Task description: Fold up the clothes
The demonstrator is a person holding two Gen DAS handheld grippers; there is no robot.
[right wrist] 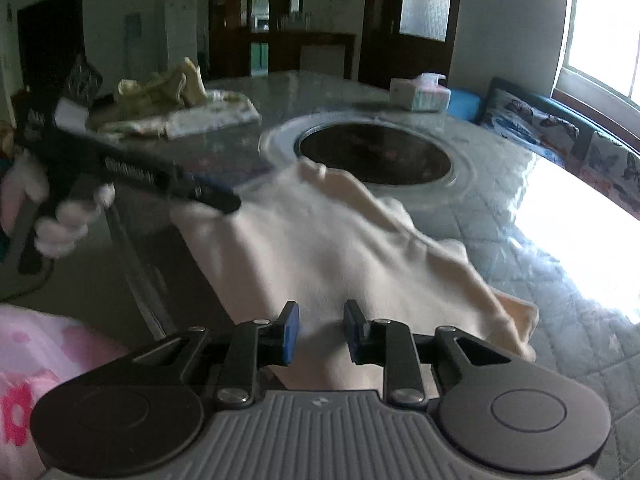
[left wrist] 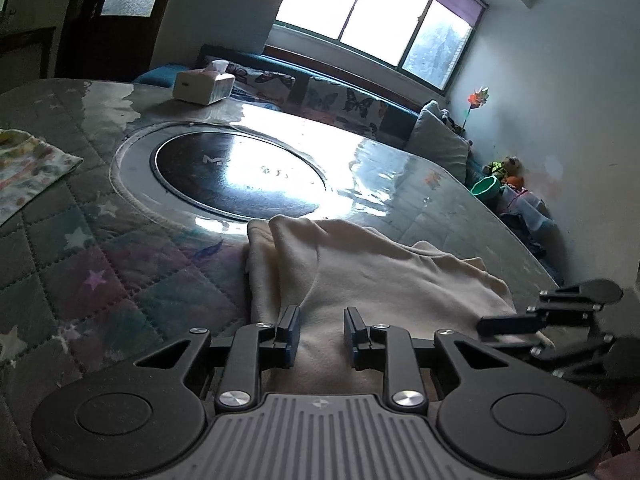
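A cream garment [left wrist: 368,276] lies rumpled on the quilted table near its front edge; it also shows in the right wrist view [right wrist: 328,248]. My left gripper [left wrist: 322,332] is open just above the cloth's near part, nothing between its fingers. My right gripper [right wrist: 321,330] is open over the garment's near edge, which hangs off the table. In the left wrist view the right gripper [left wrist: 516,326] sits at the cloth's right side. In the right wrist view the left gripper [right wrist: 224,200], blurred, reaches the cloth's far left corner; its fingertips are hard to make out there.
A round dark inset plate [left wrist: 240,176] sits mid-table. A tissue box [left wrist: 204,84] stands at the far edge. A patterned folded cloth [left wrist: 28,168] lies at the left, and a pile of yellowish clothes [right wrist: 172,100] beyond. A sofa [left wrist: 340,100] runs under the window.
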